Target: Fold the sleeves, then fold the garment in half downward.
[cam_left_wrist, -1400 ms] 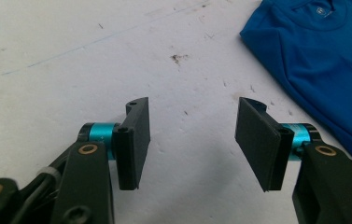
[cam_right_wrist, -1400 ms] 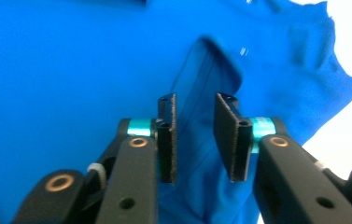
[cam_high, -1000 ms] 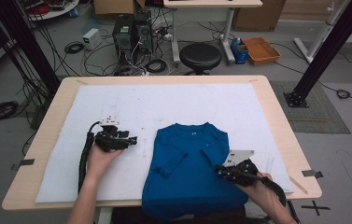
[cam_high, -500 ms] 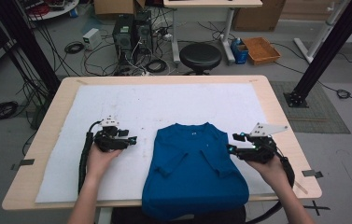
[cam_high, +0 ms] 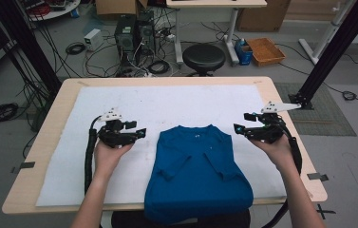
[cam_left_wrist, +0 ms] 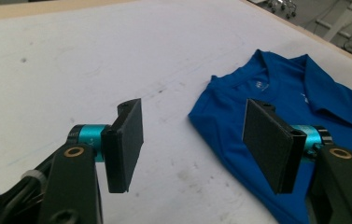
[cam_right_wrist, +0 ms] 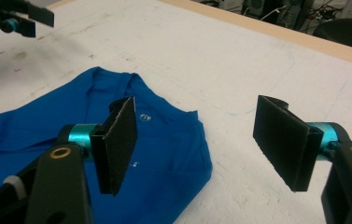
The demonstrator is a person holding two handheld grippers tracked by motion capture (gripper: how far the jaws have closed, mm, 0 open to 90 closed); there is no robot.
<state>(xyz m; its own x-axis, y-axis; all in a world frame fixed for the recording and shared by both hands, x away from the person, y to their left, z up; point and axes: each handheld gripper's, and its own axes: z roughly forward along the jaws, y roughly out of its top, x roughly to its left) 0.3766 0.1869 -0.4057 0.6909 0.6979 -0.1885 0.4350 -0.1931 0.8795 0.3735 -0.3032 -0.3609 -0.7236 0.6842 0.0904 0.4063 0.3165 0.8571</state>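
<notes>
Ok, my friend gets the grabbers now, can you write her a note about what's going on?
Left gripper: open, holding nothing, above the white mat left of the shirt.
Right gripper: open, holding nothing, above the mat by the shirt's right shoulder.
Shirt: blue, flat mid-table, collar away from you, hem over the near edge.
Done: both sleeves folded in across the front.
Left: probably fold the body up, hem toward collar.

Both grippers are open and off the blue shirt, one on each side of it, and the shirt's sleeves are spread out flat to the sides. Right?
Not quite. The blue shirt has its sleeves folded in over the body, as the high view shows. The rest holds: left gripper and right gripper are open, off the shirt, either side.
</notes>
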